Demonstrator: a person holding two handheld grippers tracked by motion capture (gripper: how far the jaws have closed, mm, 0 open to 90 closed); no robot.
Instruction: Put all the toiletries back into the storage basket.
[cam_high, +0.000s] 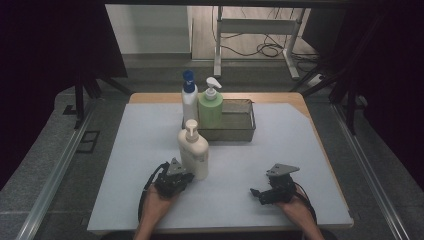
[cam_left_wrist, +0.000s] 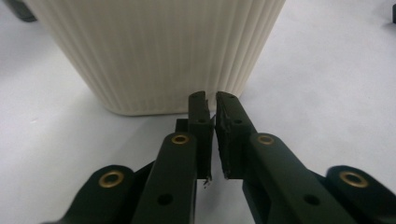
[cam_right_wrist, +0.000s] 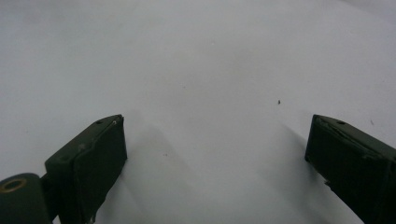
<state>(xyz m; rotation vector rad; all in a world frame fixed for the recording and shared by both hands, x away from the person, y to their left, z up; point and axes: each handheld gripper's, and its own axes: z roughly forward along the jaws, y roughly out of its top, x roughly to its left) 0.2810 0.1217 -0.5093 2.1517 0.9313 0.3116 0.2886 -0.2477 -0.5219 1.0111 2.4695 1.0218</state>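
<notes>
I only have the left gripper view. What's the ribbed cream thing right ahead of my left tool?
Observer: That is the base of a white pump bottle, which stands upright on the table.
Operator: What's behind it?
Observer: A metal tray, with a green pump bottle at its left end.
Operator: And my right tool?
Observer: The right tool is off to the bottle's right, jaws wide open with nothing between them.

Cream bottle (cam_left_wrist: 154, 51) top cut off, perhaps ribbed.
</notes>
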